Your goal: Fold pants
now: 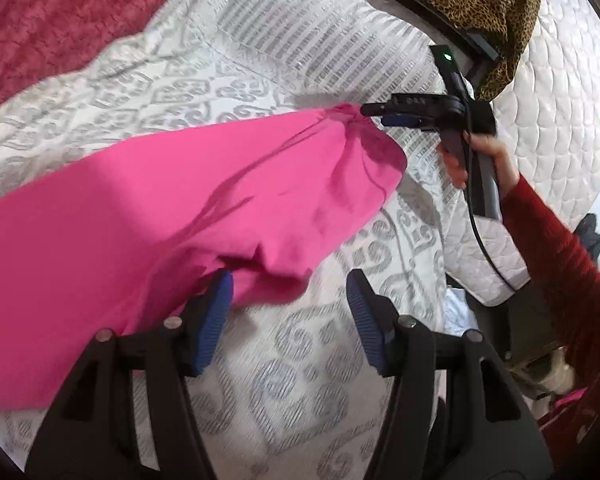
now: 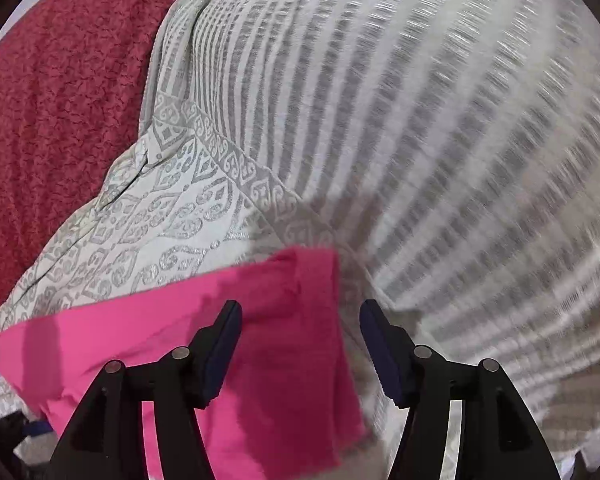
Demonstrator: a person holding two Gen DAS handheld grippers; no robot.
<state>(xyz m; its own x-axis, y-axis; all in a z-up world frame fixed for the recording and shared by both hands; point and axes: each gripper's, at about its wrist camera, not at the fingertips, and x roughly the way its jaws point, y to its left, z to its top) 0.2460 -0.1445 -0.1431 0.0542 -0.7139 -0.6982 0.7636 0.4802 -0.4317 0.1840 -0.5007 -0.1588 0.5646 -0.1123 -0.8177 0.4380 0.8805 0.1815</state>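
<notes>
Bright pink pants (image 1: 140, 200) lie spread across a white and grey patterned bedspread (image 1: 260, 80). My left gripper (image 1: 290, 276) stands open at the bottom of its view. The cloth's near edge drapes past its left finger (image 1: 216, 312), and bedspread shows between the pads. In the left wrist view, my right gripper (image 1: 366, 111) has its tip at a gathered corner of the pants. In its own view the right gripper (image 2: 300, 306) is open. The pants (image 2: 280, 360) lie under the gap and under the left finger, and neither pad presses on them.
A dark red textured blanket (image 1: 60, 12) covers the bed's far left side. A leopard-print cloth (image 1: 480, 0) hangs over a dark frame at the top right, beside a white quilted mattress (image 1: 560, 120). A person's hand (image 1: 488, 152) in a red sleeve (image 1: 548, 240) holds the right gripper's handle.
</notes>
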